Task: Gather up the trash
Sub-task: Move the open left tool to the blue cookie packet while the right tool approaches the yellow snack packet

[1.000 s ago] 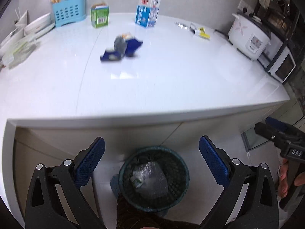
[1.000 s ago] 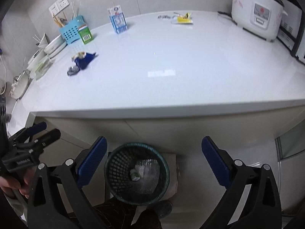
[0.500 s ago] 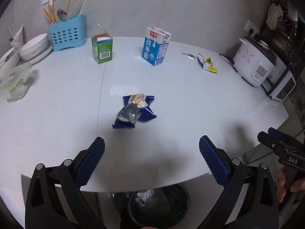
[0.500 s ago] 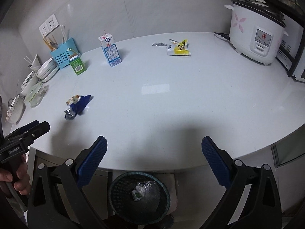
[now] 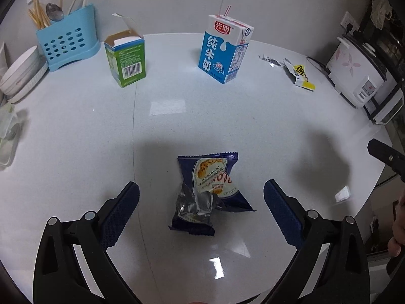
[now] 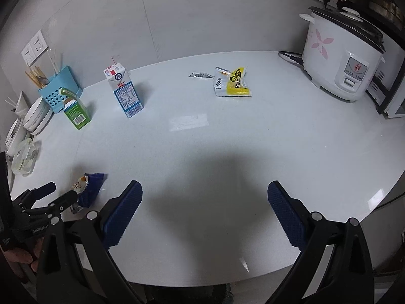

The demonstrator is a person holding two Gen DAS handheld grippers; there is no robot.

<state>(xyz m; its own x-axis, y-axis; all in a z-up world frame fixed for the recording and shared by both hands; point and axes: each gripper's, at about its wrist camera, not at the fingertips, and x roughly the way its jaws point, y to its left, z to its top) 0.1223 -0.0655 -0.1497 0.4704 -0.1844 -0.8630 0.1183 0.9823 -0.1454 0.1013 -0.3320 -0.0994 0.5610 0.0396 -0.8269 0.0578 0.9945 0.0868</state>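
At the lower middle of the left wrist view, the crumpled dark-blue snack wrapper with a torn silver inside (image 5: 208,193) lies flat on the glossy white table (image 5: 76,136), directly between the two pads of the left tongs (image 5: 201,209). These tongs are spread wide and hold nothing. The wrapper's long axis runs from lower left to upper right, roughly along the tongs' line of sight, so I judge the pads would close across its narrow width. The right tongs (image 6: 205,212), equally wide and empty, hang over bare table, with the wrapper well off to the lower left; the left is clearly nearer. "CROWN" can be read on the wrapper. Farther back stand a blue-and-white milk carton (image 5: 225,50) printed 光明 and 纯牛奶, and an opened green box (image 5: 125,59) with a barcode.
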